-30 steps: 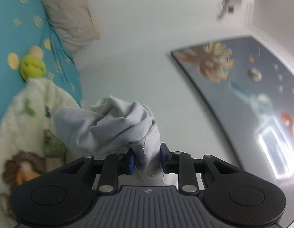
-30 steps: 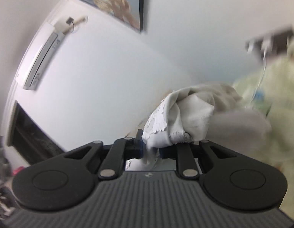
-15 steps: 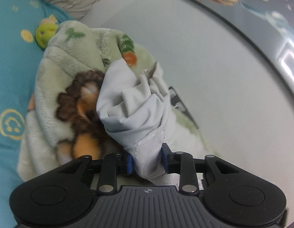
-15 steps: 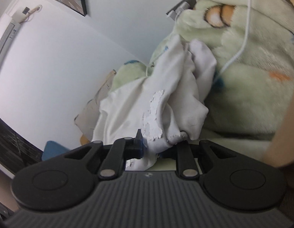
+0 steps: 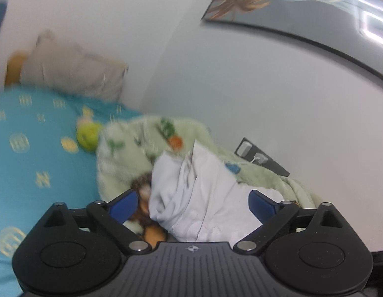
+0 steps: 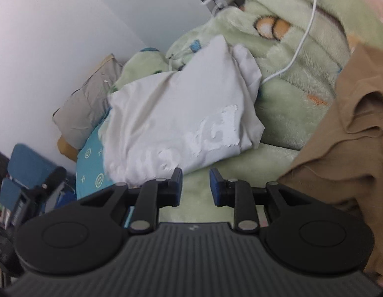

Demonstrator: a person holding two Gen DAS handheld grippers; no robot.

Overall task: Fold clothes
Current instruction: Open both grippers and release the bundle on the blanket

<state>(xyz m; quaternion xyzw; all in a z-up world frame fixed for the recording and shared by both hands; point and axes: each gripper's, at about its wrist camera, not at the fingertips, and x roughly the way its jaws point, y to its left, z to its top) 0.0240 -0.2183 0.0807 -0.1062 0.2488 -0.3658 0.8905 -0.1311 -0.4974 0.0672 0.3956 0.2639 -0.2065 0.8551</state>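
Since the earlier frames, the shirt has been released onto the blanket; the left gripper is spread. In the right view, the right gripper is parted, empty, just below the bunched shirt. Slippage off the soft blanket may undo any fold.

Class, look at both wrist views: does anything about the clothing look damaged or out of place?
Yes. The white shirt lies bunched, not flat, on the green blanket, and its white print is cracked and flaking. A brown garment sits crumpled at the right.

Green blanket, teal sheet, pillow
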